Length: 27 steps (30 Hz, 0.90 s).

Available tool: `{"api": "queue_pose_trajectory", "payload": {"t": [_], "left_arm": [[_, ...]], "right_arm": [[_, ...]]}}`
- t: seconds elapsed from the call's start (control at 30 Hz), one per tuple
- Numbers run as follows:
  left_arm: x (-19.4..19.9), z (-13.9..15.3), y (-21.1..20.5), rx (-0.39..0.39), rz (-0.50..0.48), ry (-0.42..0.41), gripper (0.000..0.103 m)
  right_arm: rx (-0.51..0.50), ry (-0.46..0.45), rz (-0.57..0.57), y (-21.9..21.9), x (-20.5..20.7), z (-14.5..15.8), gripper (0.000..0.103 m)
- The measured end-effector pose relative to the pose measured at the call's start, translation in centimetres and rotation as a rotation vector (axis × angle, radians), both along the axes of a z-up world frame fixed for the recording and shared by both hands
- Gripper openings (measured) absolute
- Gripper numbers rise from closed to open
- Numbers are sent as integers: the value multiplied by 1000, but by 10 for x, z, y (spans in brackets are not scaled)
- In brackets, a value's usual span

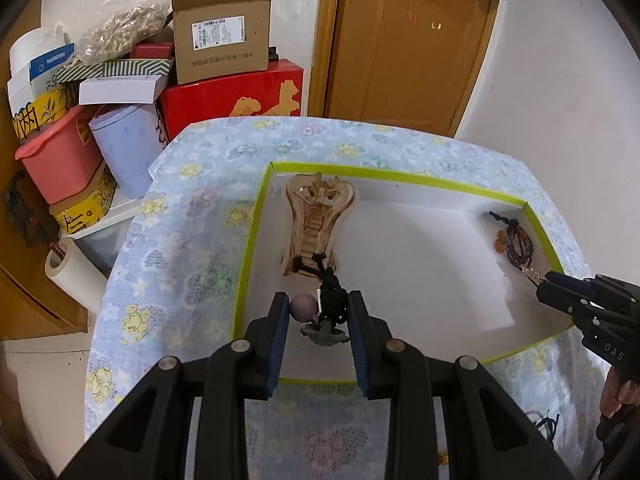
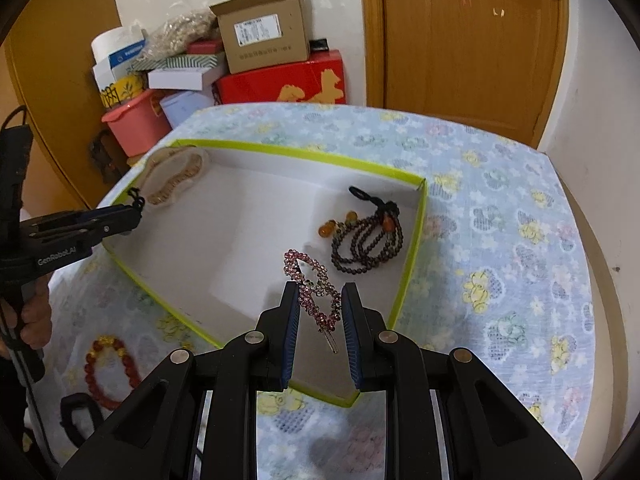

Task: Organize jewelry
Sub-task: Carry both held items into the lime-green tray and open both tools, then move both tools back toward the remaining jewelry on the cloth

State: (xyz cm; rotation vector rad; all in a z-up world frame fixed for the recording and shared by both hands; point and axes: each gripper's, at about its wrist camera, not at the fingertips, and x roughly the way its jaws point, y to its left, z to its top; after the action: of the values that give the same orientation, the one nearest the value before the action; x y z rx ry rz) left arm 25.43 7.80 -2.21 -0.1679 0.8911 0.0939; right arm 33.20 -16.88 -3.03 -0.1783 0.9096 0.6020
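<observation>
**Both grippers loaded over the open box**

A shallow white box with a green rim (image 2: pixel 412 248) lies on the flowered tablecloth (image 2: pixel 500 208). Most of its floor is bare, from the centre toward 6 o'clock in the right wrist view. A clear amber hair claw (image 1: pixel 318 224) lies against the far wall at 11 o'clock in the left wrist view. A dark bead bracelet with amber beads (image 2: pixel 366 238) lies near the wall at 2 o'clock in the right wrist view, close to the rim but not seen touching it.

The left gripper (image 1: pixel 320 312) points steeply down over the near rim. Its fingers are clamped on a black knotted cord with a mauve bead (image 1: pixel 306 308) and a grey charm, the cord end hanging just before the hair claw.

The right gripper (image 2: pixel 320 312) also points steeply down, inside the near right corner. Its fingers pinch a pink rhinestone hair clip (image 2: pixel 314 286), held above the floor.

Outside the box, a red bead bracelet (image 2: pixel 110 372) lies on the cloth at 8 o'clock. A hand (image 2: pixel 36 320) grips the left handle. Stacked cartons (image 2: pixel 264 36) stand beyond the table's far edge.
</observation>
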Motion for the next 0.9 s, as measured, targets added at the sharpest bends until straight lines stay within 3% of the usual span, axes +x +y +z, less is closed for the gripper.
{"api": "queue_pose_trajectory", "payload": {"t": [0.37, 0.53, 0.6, 0.9], "left_arm": [[2, -5, 0, -2, -8, -4, 32], [0, -4, 0, 8, -2, -6, 34], [-2, -4, 0, 6, 2, -9, 40], [-27, 11, -2, 15, 2, -48, 40]], "right_arm": [[-50, 5, 3, 6, 1, -5, 24], [-36, -3, 15, 7, -5, -1, 41], [-32, -16, 17, 6, -10, 2, 45], [24, -56, -24, -12, -33, 23, 45]]}}
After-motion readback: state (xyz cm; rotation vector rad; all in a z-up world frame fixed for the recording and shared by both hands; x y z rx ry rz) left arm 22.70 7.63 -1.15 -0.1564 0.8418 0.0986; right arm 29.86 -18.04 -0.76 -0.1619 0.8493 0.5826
